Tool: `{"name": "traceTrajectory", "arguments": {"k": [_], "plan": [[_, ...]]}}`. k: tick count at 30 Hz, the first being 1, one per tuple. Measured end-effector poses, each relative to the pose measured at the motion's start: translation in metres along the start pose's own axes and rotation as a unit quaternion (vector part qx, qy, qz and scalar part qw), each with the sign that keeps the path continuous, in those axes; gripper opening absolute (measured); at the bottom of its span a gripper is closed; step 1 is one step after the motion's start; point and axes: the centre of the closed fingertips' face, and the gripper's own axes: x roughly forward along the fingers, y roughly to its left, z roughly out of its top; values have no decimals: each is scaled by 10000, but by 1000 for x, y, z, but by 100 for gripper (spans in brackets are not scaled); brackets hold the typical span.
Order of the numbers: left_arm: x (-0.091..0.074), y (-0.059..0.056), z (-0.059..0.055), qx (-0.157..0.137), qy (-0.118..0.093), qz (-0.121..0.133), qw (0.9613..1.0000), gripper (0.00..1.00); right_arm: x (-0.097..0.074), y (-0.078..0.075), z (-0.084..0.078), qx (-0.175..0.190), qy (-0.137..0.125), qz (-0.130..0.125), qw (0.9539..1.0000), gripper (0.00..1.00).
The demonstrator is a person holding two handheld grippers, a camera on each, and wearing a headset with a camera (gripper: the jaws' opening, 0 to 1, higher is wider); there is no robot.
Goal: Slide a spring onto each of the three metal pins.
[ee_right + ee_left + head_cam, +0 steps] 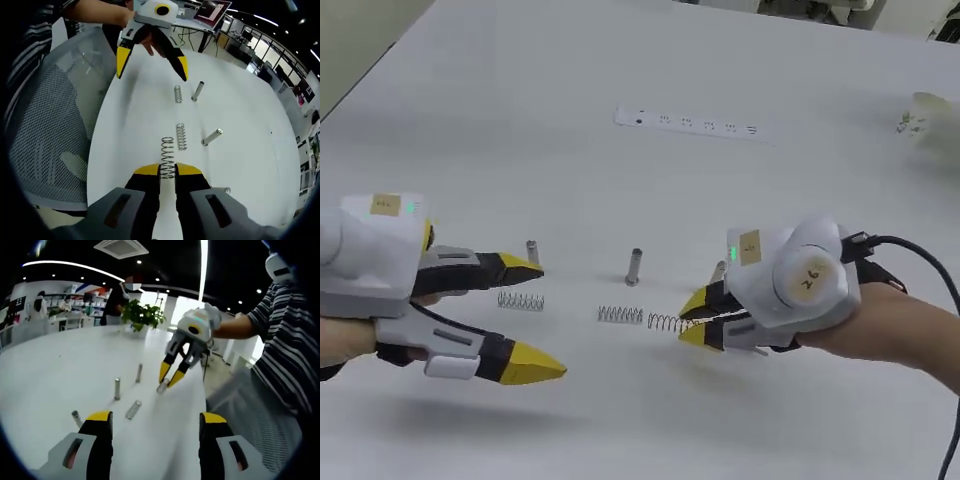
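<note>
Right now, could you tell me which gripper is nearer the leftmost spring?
Left. The left gripper is open, the leftmost spring right by its jaw tips; the right gripper, shut on the rightmost spring, sits beyond the middle spring.

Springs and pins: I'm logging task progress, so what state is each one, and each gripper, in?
Left gripper: open, empty.
Right gripper: shut on held spring.
Held spring: clamped at one end, on no pin.
Middle spring: loose on table.
Leftmost spring: loose on table.
Leftmost pin: upright, bare.
Middle pin: upright, bare.
Rightmost pin: upright, bare.
</note>
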Motion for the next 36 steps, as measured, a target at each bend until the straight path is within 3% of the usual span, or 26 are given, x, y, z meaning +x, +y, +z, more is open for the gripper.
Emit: {"name": "traceTrajectory", "arguments": {"k": [7,20,36], "plan": [[23,-6,10,38,-105,-208,9997,55,-4,-1,6,-5,-27,-28,10000,8],[57,-19,18,109,-257,-570,9980,36,-9,4,18,-71,-168,-50,9998,8],[68,-22,23,79,-471,-674,9966,16,-14,5,31,-199,-270,-78,9994,8]]}}
